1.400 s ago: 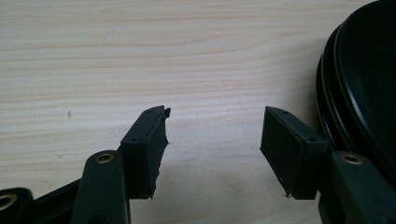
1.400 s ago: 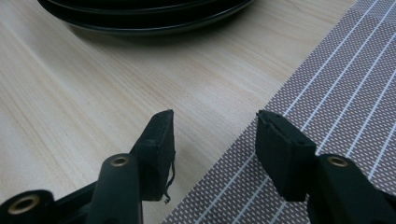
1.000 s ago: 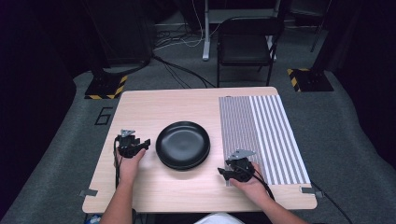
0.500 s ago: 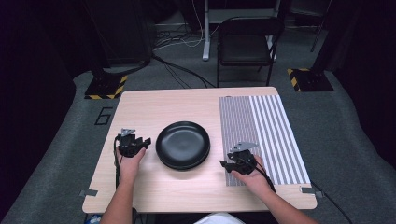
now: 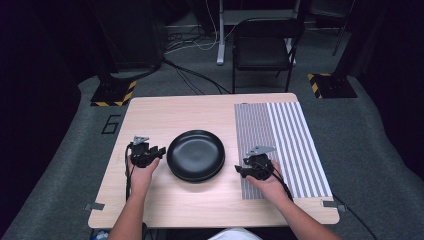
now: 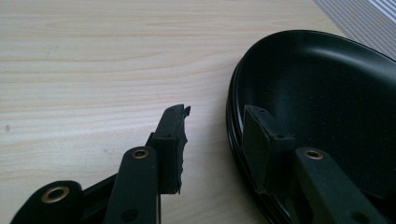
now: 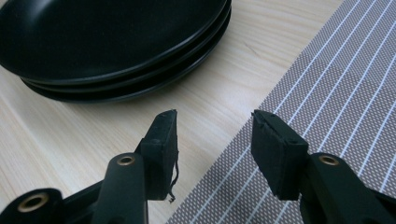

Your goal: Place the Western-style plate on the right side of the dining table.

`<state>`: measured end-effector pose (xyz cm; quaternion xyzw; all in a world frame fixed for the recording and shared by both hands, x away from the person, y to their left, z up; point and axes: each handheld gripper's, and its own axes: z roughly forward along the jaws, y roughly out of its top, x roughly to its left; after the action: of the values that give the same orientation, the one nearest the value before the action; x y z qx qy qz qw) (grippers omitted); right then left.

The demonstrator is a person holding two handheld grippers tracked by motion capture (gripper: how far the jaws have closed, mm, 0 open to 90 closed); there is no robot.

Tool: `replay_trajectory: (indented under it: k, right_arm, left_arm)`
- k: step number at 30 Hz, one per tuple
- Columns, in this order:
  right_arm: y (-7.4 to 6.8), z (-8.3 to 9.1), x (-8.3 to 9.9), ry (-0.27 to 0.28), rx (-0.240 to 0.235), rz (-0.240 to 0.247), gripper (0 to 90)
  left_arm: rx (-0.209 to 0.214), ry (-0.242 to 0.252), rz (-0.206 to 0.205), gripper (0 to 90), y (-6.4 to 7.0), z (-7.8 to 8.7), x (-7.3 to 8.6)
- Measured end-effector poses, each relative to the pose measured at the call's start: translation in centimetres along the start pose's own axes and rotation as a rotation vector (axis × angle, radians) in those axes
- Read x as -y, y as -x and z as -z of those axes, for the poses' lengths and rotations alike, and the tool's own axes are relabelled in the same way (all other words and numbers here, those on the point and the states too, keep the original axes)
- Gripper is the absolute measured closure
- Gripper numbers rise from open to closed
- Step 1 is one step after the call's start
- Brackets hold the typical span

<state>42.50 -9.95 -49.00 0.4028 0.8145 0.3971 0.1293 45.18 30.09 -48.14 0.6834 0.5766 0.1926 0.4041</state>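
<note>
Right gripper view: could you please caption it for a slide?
Open right gripper near stacked black plates, over the striped mat's edge.

Left claw (image 5: 159, 150): black body, grey three-cornered plate on top, black cable trailing along the forearm; two matte black jaws with brass-ringed rivet holes, small dark screws at the pad corners, and black rubber pads (image 6: 174, 144), one ragged and torn along its edge. Right claw (image 5: 240, 170): same black build, grey plate and cable; block-shaped pads (image 7: 276, 151), with a loose thread hanging from one. Forearms bare, no sleeves in view.
</note>
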Motion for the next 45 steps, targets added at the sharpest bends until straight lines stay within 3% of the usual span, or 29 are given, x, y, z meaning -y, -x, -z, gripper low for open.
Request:
replay_trajectory:
  k: [4,10,20,31,38,45]
  right_arm:
    - [0.0,-0.4,-0.6,0.007,-0.019,-0.016,50.4]
    - [-0.3,-1.1,-1.2,0.008,-0.026,-0.02,49.7]
    - [-0.4,-1.8,-1.9,0.024,-0.044,-0.071,50.0]
    - [-0.3,-2.4,-2.7,0.037,-0.064,-0.129,50.1]
    - [-0.5,-2.9,-3.5,0.039,-0.072,-0.131,49.4]
    - [-0.5,-3.7,-4.3,0.036,-0.079,-0.142,48.8]
  left_arm:
    - [0.046,-0.013,0.021,60.6,0.1,-0.2,0.0]
    - [0.065,-0.03,0.031,66.7,0.4,-0.5,0.1]
    - [0.128,-0.046,0.116,75.0,0.3,-0.6,0.1]
    - [0.124,-0.075,0.128,80.1,0.2,-0.6,0.2]
    - [0.149,-0.08,0.171,80.6,-0.1,-0.7,0.3]
    - [0.143,-0.081,0.149,80.8,0.2,-0.6,0.4]
